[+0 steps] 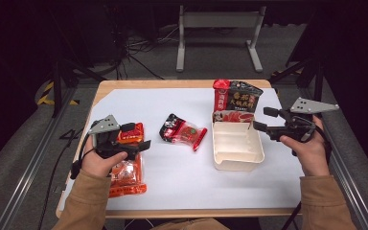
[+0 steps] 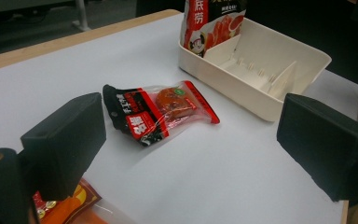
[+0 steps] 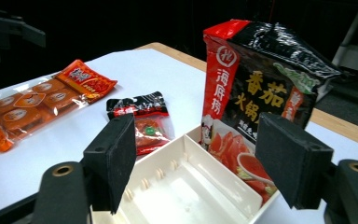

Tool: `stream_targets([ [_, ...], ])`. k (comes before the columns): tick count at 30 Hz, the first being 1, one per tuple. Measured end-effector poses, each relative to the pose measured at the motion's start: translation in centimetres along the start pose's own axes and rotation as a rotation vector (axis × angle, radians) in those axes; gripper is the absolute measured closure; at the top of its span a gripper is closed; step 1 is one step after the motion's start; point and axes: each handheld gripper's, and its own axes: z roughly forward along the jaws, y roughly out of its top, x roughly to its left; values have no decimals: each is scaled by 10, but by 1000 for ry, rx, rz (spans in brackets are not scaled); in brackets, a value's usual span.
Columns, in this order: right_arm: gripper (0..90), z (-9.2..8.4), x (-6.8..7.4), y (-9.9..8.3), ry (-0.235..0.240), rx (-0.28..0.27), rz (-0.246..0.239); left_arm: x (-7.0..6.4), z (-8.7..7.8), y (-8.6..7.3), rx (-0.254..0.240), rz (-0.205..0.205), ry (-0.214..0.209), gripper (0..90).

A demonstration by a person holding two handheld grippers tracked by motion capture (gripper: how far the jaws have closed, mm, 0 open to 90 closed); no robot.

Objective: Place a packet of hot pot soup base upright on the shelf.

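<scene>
My left gripper (image 1: 133, 139) hovers over the large orange packet (image 1: 127, 175) at the near left of the table (image 1: 182, 187). Its jaws stand wide open and hold nothing. My right gripper (image 1: 263, 120) hangs at the right edge of the cream tray (image 1: 237, 160), jaws likewise spread wide and empty.

The small packet (image 2: 161, 112) lies flat on the white surface between the orange packet and the tray, touching neither. It is the item my left jaws look toward.

Handling, as I judge it: the small packet is light, soft film over a lumpy filling. The film is glossy and probably slippery, and it will crumple under pressure. I would take it across the flat sealed edge at the red end, where the film lies thin and the pads can close fully. A pinch over the bulged middle risks squeezing the contents or letting it slide out.

The tall sauce bag (image 3: 256, 93) stands upright in the tray's far compartment. It looks heavier and semi-stiff.

View differences: the high view gives the full layout and both hands. The left gripper view shows the small packet's clear window and the tray's inner divider slots. The right gripper view shows the sauce bag's printed face and the empty near compartment.
</scene>
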Motion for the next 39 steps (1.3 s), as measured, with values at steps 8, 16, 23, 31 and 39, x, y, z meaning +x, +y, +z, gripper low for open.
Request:
stream_targets([
  [8,294,2,1,-1,19,8,1,12,-17,4,-10,8,28,101],
  [16,295,5,-2,-2,30,3,19,34,-36,-3,-5,-56,98,113],
  [23,301,8,-3,-1,40,-7,25,49,-39,-9,-34,-105,140,120],
  [31,302,10,-4,-3,36,11,30,73,-44,-21,-35,-137,244,122],
  [39,300,10,-3,-5,38,13,35,93,-47,-35,-5,-164,334,141],
])
